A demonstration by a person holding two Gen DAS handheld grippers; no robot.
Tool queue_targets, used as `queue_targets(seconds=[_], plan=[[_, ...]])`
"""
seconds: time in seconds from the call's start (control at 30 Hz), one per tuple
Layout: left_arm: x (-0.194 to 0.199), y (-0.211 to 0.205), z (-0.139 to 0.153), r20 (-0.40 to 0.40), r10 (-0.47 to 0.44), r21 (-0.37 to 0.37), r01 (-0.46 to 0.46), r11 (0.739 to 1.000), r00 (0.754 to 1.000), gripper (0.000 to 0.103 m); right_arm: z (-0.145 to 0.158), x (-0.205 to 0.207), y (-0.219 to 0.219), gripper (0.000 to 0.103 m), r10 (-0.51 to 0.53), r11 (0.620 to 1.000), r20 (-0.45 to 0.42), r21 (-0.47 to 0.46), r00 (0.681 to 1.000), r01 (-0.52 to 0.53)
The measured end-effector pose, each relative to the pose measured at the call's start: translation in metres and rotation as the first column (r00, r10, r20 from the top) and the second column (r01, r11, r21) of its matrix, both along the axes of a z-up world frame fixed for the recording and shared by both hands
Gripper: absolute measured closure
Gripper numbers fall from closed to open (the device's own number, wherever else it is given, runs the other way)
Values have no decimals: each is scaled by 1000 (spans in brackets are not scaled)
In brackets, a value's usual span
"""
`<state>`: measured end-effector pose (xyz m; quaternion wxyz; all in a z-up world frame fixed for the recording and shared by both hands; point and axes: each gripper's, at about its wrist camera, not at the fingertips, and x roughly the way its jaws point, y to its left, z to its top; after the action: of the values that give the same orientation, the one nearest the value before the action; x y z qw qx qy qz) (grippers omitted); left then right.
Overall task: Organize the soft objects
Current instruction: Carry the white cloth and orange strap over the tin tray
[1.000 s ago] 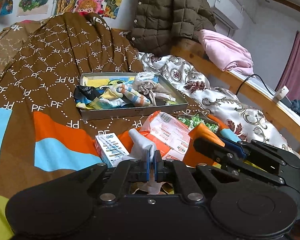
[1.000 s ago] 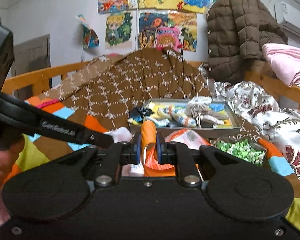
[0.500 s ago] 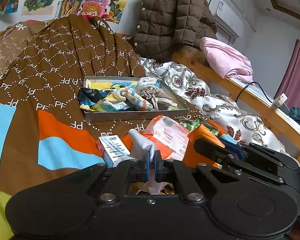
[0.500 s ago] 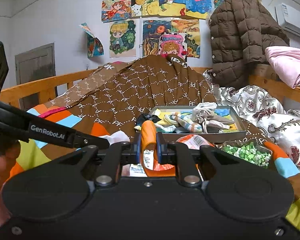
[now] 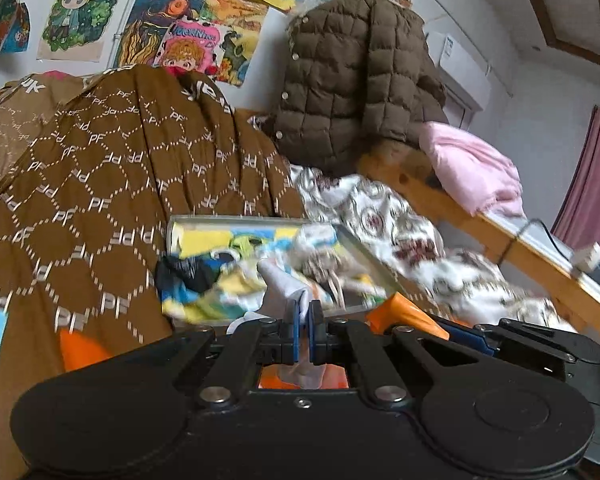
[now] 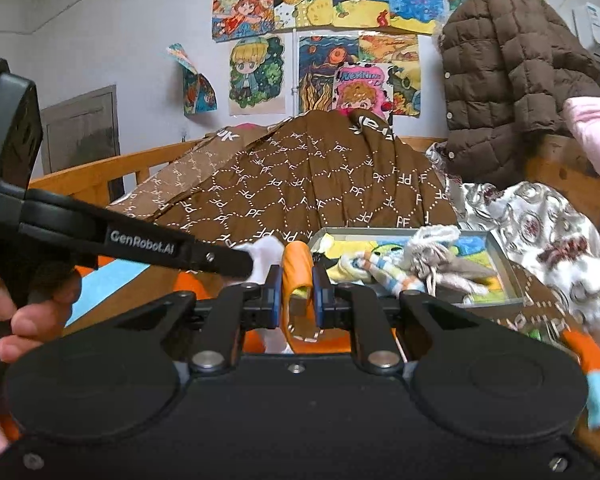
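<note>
Left tool (image 5: 304,312) pinching white sock (image 5: 280,288); tray rim (image 6: 504,268) (blurred) seemingly just ahead

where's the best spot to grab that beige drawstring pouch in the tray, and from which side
Probably pinch the bunched neck of the beige drawstring pouch, where the cords gather, coming from above. It lies slumped on top of the socks in the tray, so its upper side is exposed and the gathered fabric there is narrow enough for a tool. The tray wall blocks a low approach.
</note>
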<state>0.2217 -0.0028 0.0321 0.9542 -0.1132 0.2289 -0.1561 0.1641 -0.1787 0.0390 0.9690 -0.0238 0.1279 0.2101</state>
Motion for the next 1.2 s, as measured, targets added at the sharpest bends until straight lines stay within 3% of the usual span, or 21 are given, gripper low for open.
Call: queue_targets(seconds=[0.4, 0.73, 0.97, 1.2], plan=[[98, 28, -26, 88, 20, -112, -10, 994, 996, 99, 20, 103, 27, 94, -33, 997, -45, -70, 998, 30], [148, 59, -83, 13, -1, -250, 4, 968, 1000, 99, 14, 186, 75, 93, -74, 990, -81, -125, 994, 63], [179, 75, -113, -23, -25, -364, 15, 931, 999, 99, -4, 234, 93, 93, -135, 991, -185, -40, 974, 129], [192, 77, -128, -57, 0, -335, -20, 942, 998, 99, -34, 268, 90, 93, -180, 979, -298, 35, 937, 199]])
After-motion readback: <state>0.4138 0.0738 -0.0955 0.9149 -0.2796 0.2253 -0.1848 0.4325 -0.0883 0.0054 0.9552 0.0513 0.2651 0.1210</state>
